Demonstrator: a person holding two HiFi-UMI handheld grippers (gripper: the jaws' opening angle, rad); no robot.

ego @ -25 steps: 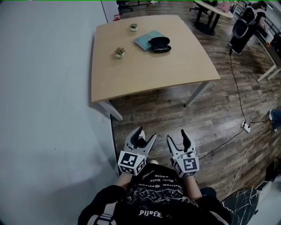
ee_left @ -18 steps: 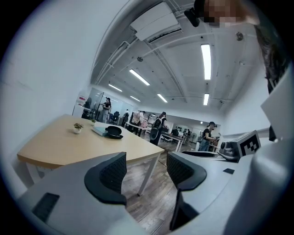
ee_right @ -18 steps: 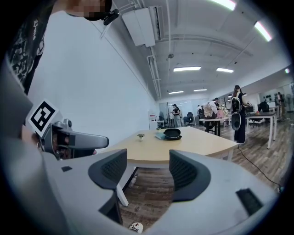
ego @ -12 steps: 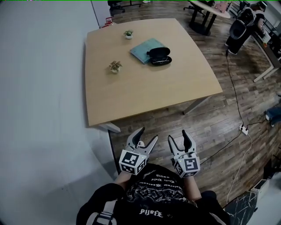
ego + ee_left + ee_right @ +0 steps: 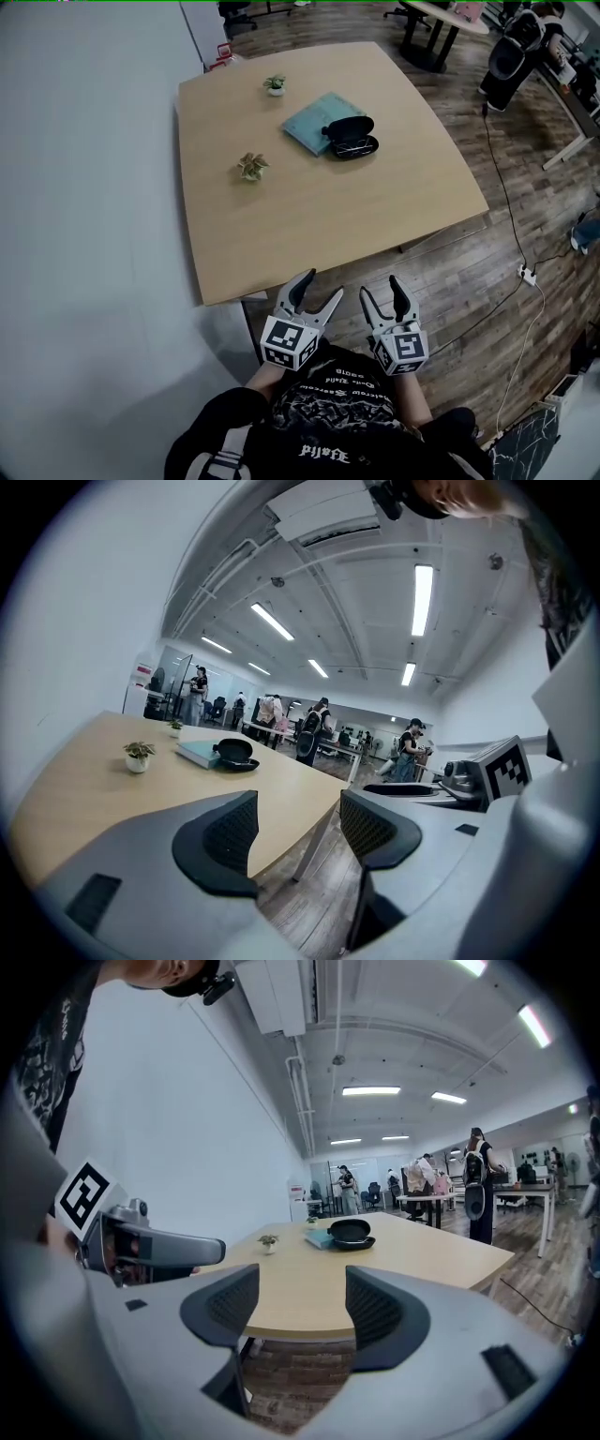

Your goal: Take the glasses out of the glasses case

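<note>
Head view, nearest first: saw the left tongs (image 5: 321, 286) and the right tongs (image 5: 379, 288) held side by side, low before a dark printed shirt (image 5: 337, 412), over the wooden floor (image 5: 469, 272) and just short of the near edge of the tabletop (image 5: 319, 216). Checked the left gripper view and found those jaws standing wide apart, with only floor and table edge showing between them. Checked the right gripper view and found the same: jaws wide, gripping nothing.

Farther out, noted a small potted plant (image 5: 250, 167) on the tabletop's left half, well apart from both tongs. Beyond it, toward the far side, spotted the black glasses case (image 5: 350, 138), lid thrown open, lying at the right edge of a teal book (image 5: 314, 117). Made out something pale in the case's lower half, perhaps the glasses (image 5: 352, 147), though too small to say for sure. Marked a second potted plant (image 5: 275, 84) near the far edge. Past the tabletop, glimpsed another desk (image 5: 450, 14) and, in the right gripper view, people (image 5: 476, 1180) standing.
</note>
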